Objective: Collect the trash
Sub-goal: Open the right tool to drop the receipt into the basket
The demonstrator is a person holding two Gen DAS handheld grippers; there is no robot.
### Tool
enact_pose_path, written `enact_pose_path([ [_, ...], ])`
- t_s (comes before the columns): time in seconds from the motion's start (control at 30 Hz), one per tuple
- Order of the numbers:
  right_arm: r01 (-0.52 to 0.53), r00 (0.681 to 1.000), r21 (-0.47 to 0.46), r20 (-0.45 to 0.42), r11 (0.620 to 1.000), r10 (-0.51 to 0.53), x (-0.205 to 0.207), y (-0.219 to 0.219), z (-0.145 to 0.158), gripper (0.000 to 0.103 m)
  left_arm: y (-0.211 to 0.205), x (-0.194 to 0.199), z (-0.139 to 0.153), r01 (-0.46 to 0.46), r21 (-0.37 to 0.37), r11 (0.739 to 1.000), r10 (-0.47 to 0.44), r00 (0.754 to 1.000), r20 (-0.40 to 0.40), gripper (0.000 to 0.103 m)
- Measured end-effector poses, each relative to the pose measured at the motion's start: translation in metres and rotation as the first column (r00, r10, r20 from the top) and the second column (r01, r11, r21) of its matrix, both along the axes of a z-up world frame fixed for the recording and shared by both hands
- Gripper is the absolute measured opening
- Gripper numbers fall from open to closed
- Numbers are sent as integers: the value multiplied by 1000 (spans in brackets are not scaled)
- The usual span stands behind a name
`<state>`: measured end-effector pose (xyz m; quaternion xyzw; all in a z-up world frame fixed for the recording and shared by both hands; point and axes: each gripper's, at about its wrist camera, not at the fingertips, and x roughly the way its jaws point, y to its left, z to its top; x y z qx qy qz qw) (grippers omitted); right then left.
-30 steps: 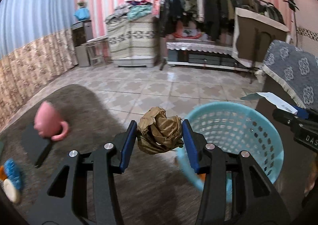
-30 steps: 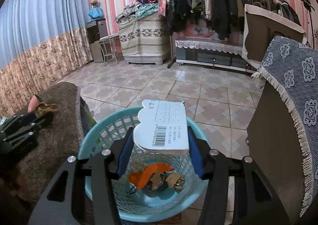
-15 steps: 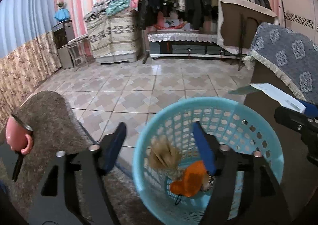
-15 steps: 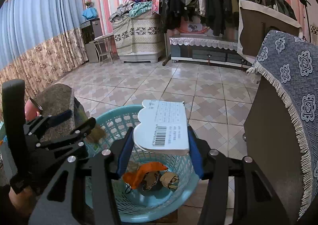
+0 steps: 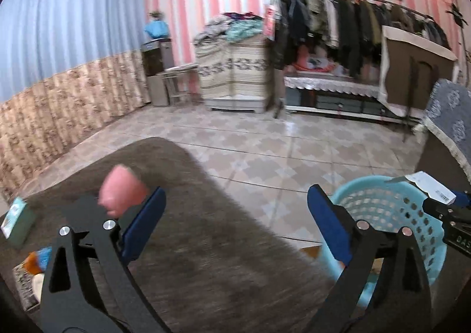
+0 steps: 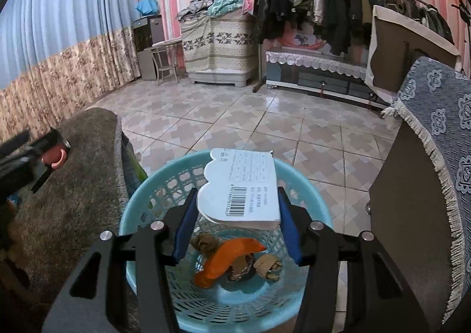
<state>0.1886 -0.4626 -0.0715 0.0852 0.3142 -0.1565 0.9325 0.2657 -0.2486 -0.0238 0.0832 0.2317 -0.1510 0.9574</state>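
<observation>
nearby, pink cup [image 5: 122, 196] on brown rug [image 5: 206, 244], basket [image 6: 147, 203] beside

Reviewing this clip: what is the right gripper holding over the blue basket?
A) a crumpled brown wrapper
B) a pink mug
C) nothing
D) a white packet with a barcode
D: the right gripper is clamped on the white packet with a barcode, above the blue basket; crumpled wrappers already lie inside.
</observation>
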Motion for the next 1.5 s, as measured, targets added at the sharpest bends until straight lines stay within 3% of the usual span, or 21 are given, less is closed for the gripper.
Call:
enact_pose_path([
  [0.2,-8,999,7,-33,1000,8,12,12,-3,53,52,-4,11,-90,-13,996,90,996,-1,95],
  [0.33,17,999,-8,-32,1000,-18,12,12,0,72,88,-10,18,-149,-16,989,149,989,6,96],
  [0.47,14,1000,-7,3,1000,-14,10,23,9,77,117,-17,22,-198,-10,980,198,980,24,97],
  [0.53,16,1000,-14,17,1000,-15,10,29,14,90,131,-22,23,-223,-5,975,223,974,29,97],
  [0.8,-34,998,-63,44,997,37,18,71,30,95,188,-40,20,-309,-17,951,310,951,19,97],
  [1.5,-222,973,-142,36,965,230,35,164,33,95,325,-64,-6,-516,-19,856,516,856,-26,97],
])
